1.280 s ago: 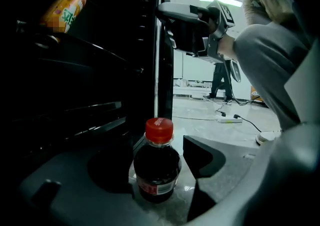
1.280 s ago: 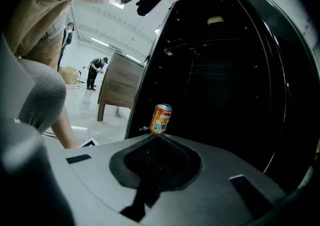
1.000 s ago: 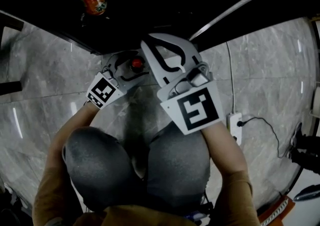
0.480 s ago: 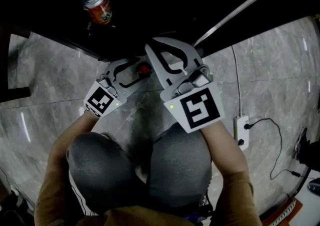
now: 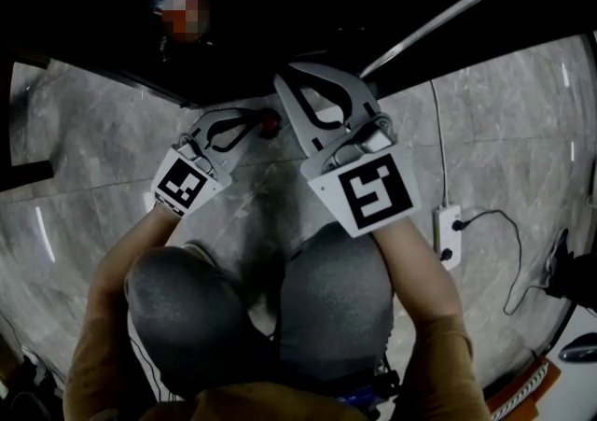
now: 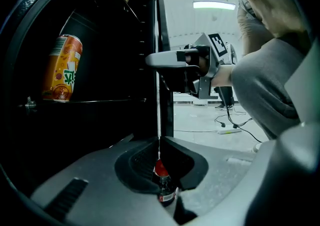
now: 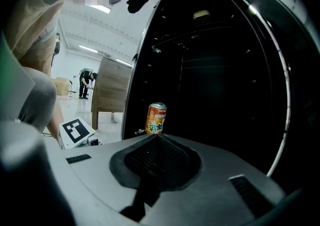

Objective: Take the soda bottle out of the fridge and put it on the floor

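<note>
Squats at the open fridge (image 7: 215,69), black inside, over a marble floor (image 5: 504,130). Holds right gripper (image 7: 156,140) and left gripper (image 6: 159,142) with jaws together, nothing gripped — on the left, closed only just now. Shows the soda bottle (image 6: 163,187) upright, seemingly on the floor just past the left tips. Looks light, smooth, tippy — best pinched below its red cap (image 6: 160,169). Hides the bottle's base behind the jaws.
</note>
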A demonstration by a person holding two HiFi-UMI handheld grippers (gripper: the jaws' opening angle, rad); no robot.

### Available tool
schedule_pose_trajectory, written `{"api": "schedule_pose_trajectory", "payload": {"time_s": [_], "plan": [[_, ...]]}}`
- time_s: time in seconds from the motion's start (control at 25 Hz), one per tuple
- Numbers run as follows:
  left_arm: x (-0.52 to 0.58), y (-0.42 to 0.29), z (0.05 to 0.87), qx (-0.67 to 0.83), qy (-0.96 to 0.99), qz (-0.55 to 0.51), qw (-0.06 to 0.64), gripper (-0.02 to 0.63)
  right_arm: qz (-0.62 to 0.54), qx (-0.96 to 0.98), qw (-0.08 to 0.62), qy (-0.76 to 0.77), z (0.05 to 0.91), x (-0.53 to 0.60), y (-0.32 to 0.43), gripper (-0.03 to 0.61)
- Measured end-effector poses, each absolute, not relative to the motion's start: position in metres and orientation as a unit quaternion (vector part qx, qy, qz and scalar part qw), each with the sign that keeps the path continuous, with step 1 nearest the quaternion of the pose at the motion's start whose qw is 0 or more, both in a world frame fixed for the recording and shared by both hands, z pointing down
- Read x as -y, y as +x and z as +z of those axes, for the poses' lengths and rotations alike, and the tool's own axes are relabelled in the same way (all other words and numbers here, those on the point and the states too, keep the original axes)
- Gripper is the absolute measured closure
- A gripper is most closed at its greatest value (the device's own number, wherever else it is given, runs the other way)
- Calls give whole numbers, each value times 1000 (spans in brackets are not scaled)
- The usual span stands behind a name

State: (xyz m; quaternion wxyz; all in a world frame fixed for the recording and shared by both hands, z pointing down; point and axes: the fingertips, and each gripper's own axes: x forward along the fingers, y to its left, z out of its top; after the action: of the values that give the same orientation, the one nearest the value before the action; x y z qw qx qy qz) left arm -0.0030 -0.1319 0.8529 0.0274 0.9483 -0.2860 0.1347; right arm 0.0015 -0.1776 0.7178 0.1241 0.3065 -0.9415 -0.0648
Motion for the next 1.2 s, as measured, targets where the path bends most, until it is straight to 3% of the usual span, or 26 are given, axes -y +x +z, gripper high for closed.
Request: {"api": "schedule_pose_trajectory", "payload": {"time_s": [0.32,0.52,0.96,1.2], "plan": [[147,-11,831,319,936,128,74,611,-31,939,130,317,701,166,4,575],[145,-16,810,335,927,141,92,612,-17,933,170,315,687,146,0,575],[106,-3,719,323,934,136,74,612,14,916,197,350,644,117,12,575],[80,-4,684,296,939,145,100,612,40,913,199,353,608,98,-3,575]]}}
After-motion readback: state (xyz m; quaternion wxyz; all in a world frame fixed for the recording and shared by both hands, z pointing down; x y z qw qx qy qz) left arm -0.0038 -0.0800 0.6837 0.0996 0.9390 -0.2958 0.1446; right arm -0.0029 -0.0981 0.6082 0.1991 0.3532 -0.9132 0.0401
